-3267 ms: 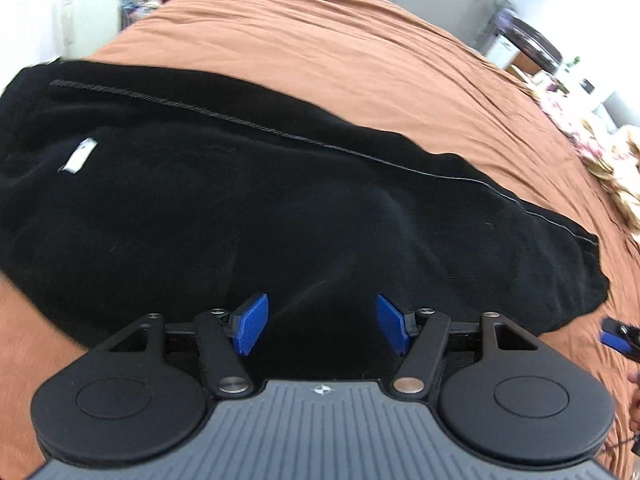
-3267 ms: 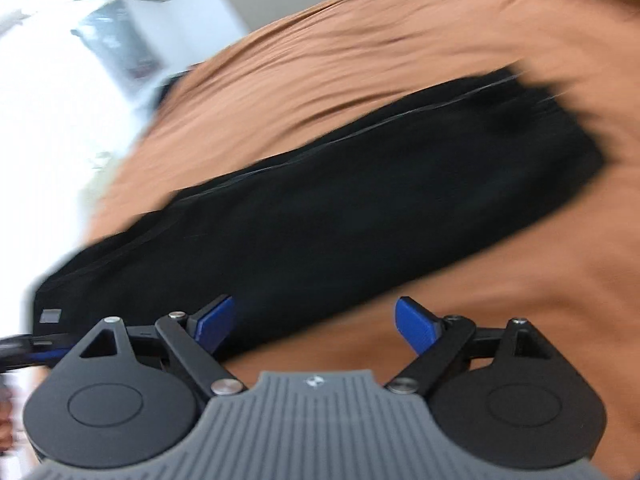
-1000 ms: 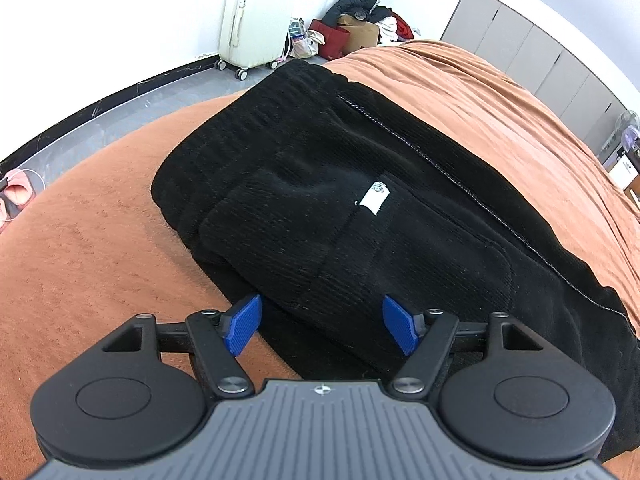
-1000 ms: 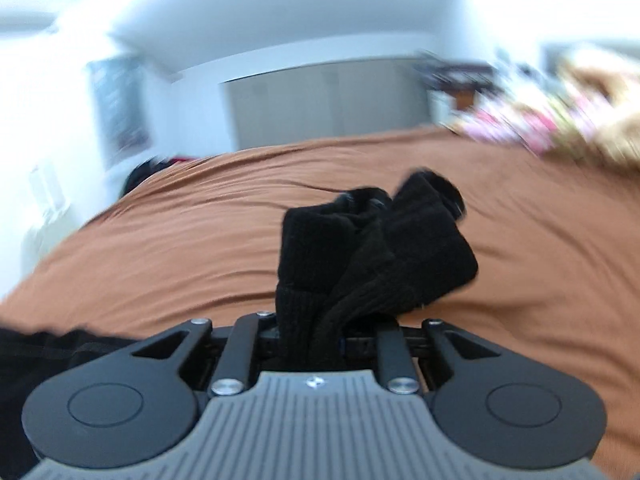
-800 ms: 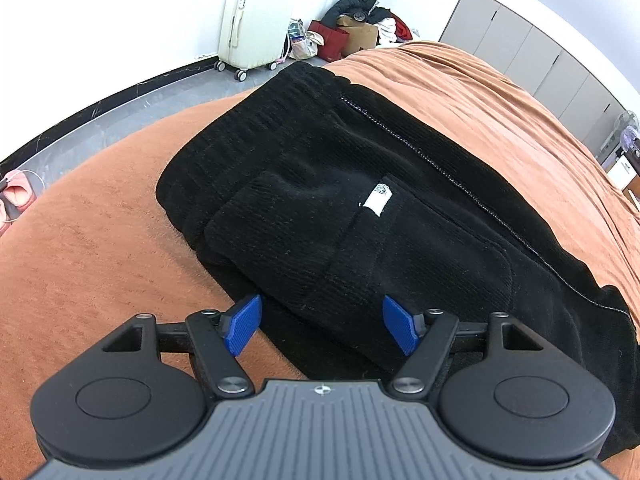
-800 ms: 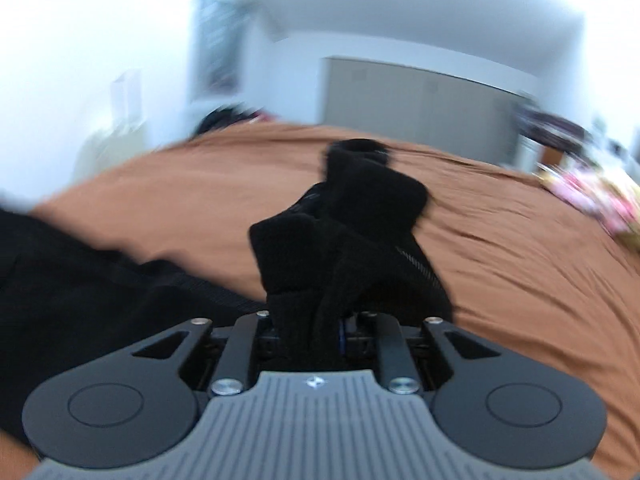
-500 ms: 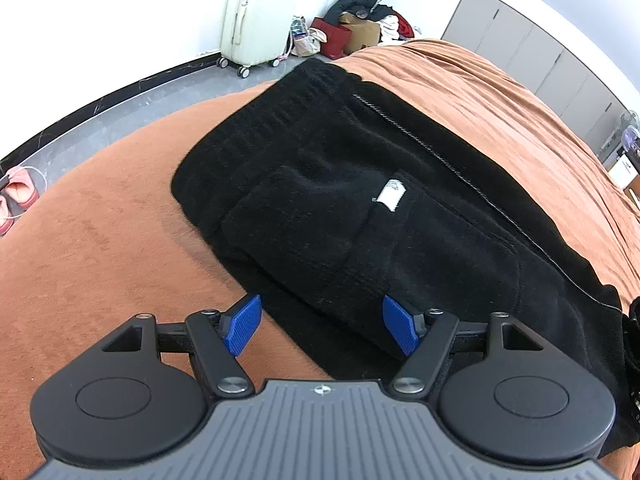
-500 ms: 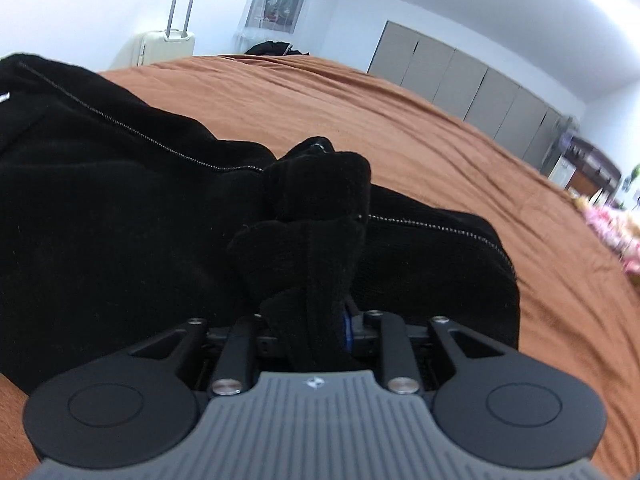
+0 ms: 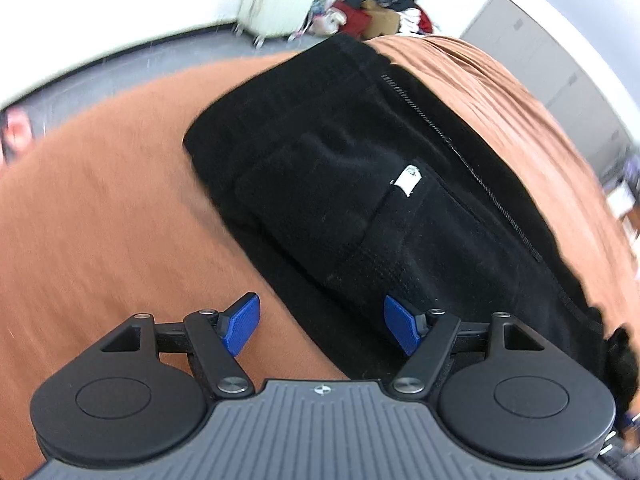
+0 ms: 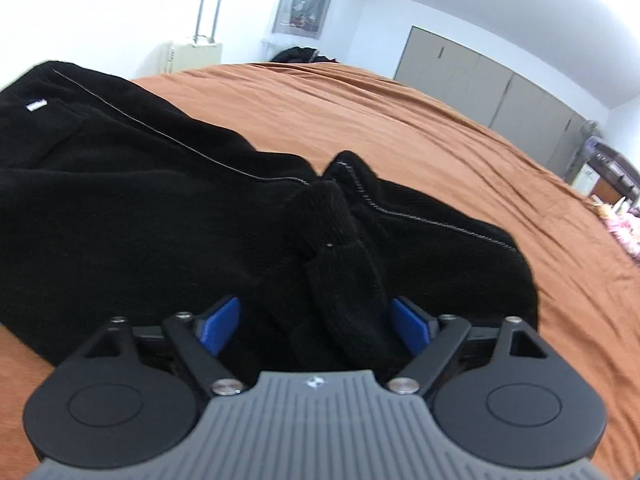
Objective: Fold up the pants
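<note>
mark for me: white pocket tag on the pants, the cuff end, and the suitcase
white pocket tag (image 9: 408, 181), left wrist view, middle of the tag.
cuff end (image 10: 320, 216), right wrist view, ribbed knit bunched on the pants.
suitcase (image 10: 196, 56), right wrist view, cream shell below the handle.

Left wrist view: bare brown bedspread (image 9: 100, 220) fills the left and lower left of frame, open to approach. The black pants (image 9: 360, 200) occupy the centre and right, running diagonally to the lower right edge; their near edge lies between the spread fingers of the left gripper (image 9: 322, 326). Upper centre, beyond the bed edge, a pale suitcase (image 9: 272, 8) and a clutter pile (image 9: 376, 8) stand on the floor.

Right wrist view: open bedspread (image 10: 460, 128) across the upper centre and right. A bunched fold of pants (image 10: 332, 248) rises between the parted fingers of the right gripper (image 10: 316, 326), blocking the straight-ahead path. Flat pants cover the left of frame.
</note>
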{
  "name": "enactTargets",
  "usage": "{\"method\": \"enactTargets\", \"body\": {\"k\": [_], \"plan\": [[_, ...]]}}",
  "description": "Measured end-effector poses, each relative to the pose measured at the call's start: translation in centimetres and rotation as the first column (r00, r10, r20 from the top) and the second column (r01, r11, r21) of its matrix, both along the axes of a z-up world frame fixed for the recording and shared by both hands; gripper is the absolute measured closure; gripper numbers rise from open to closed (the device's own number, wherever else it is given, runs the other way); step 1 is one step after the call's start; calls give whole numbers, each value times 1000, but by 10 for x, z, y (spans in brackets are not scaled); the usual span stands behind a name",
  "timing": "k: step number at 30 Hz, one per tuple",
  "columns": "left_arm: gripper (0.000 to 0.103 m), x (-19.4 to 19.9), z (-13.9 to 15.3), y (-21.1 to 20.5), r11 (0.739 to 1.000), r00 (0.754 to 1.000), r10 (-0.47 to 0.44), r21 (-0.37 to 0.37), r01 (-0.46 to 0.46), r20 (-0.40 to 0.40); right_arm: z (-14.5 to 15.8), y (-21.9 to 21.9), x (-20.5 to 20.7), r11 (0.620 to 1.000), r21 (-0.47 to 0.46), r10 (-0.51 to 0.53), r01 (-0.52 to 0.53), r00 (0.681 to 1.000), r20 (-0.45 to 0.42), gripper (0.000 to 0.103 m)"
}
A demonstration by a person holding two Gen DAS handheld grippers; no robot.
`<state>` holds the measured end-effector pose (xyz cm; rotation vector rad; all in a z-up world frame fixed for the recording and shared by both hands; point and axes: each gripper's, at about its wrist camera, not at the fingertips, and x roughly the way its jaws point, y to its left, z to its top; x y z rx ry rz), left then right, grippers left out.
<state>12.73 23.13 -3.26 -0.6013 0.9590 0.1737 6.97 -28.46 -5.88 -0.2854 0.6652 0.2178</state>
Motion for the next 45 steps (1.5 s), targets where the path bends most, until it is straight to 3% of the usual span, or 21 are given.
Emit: {"method": "enactTargets", "body": {"k": [3,7,9,13,19,23,25,28,34,40,45], "plan": [[19,-5,-10,15,990,998,61,-127,-60,2,0,6,-6,1000,-10,13,-13,1000,4,23],[16,-5,-20,35,958,991,129,-262,-116,32,0,7,-5,1000,-5,18,-18,1000,6,23],[16,-2,-27,45,930,985,166,-338,-142,42,4,3,-12,1000,5,14,-14,1000,6,23],[16,4,-44,65,849,961,270,-487,-206,64,9,1,-14,1000,16,11,-11,1000,10,23],[17,22,-59,79,816,937,335,-527,-238,96,10,4,-13,1000,2,24,-24,1000,4,23],[22,29,-52,72,842,930,348,-477,-252,122,11,2,-13,1000,6,24,-24,1000,-1,23],[31,27,-40,61,882,931,332,-399,-249,152,11,0,-12,1000,13,19,-19,1000,-5,22],[34,28,-21,46,932,936,286,-287,-223,203,12,-2,-10,1000,23,16,-16,1000,-10,22],[38,42,15,16,977,946,194,-136,-163,261,16,-4,-11,999,33,12,-12,1000,0,21],[38,51,49,-31,996,943,17,78,-45,332,20,-6,-17,999,40,8,-8,1000,14,19],[40,61,76,-83,969,911,-194,214,121,364,26,-8,-21,999,49,-3,1,1000,30,18]]}}
